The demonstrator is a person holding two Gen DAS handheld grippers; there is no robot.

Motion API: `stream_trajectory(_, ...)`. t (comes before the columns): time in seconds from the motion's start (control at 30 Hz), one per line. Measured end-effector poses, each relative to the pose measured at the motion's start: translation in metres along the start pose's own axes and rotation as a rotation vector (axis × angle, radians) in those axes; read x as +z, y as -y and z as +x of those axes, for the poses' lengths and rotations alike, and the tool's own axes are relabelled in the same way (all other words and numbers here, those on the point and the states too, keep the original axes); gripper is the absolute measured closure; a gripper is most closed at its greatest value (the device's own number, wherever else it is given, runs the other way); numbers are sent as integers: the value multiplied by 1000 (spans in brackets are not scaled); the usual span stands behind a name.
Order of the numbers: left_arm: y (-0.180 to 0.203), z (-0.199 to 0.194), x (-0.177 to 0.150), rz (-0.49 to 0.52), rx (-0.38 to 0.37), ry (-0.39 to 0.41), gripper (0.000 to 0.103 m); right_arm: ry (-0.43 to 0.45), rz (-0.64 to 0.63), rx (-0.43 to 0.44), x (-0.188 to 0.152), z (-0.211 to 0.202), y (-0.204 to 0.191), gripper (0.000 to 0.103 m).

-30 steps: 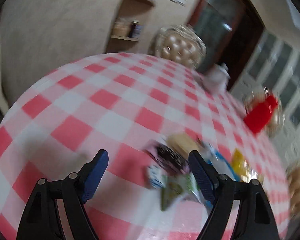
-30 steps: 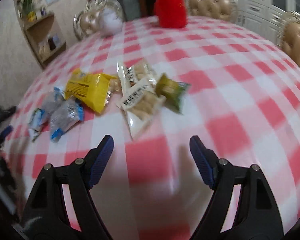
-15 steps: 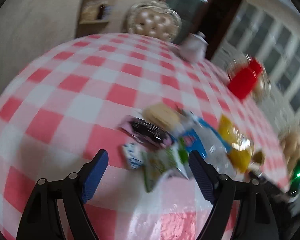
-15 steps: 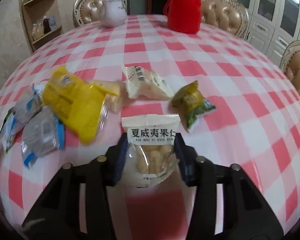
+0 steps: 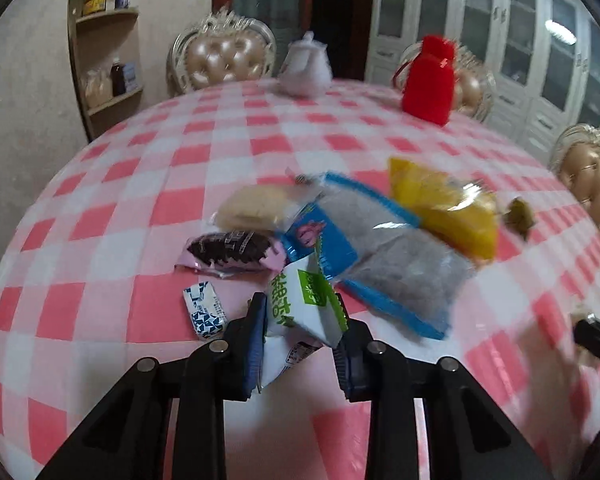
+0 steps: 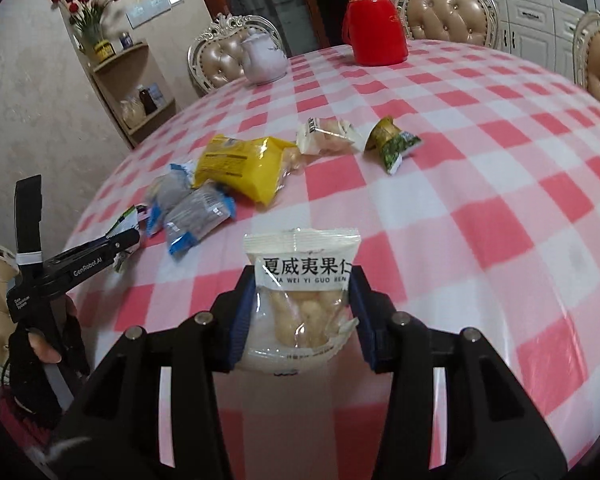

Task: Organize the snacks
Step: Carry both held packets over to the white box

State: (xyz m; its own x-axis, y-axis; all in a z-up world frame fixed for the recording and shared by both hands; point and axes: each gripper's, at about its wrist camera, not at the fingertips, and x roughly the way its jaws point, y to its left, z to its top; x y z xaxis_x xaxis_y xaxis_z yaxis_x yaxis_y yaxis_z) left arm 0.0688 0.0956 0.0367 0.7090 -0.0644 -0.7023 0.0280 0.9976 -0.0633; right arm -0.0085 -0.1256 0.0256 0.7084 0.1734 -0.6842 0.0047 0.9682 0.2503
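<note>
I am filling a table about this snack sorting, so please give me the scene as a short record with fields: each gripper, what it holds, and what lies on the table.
left gripper: jaws have just been closing, now shut on the white and green packet
right gripper: shut on the clear nut packet
table: pink and white checked cloth
loose snacks: yellow bag, blue-edged packets, small green packet, pink packet
far side: red flask, white teapot

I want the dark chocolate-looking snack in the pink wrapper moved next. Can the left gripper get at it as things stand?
Probably not yet: the left gripper is shut on the green-and-white packet. The pink-wrapped snack lies uncovered just beyond.
</note>
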Motion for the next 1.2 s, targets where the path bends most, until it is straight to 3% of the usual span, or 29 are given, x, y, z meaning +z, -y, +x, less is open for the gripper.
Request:
stream_trajectory(0.2,4,-40,-13,-80,-86,111,72,63,4,43,-2,-21,-1,54)
stream_trajectory(0.43,37,-50,-27,-71,-10,157,72,79,39,55,-1,-26,3,54)
stream_trajectory(0.83,51,-58,-42,-101,-14,147,72,51,57,46,-28,-28,-2,54)
stream_trajectory(1.2,78,-72,-57,-67,-39,160,72,94,100,25,-43,-48,7,54)
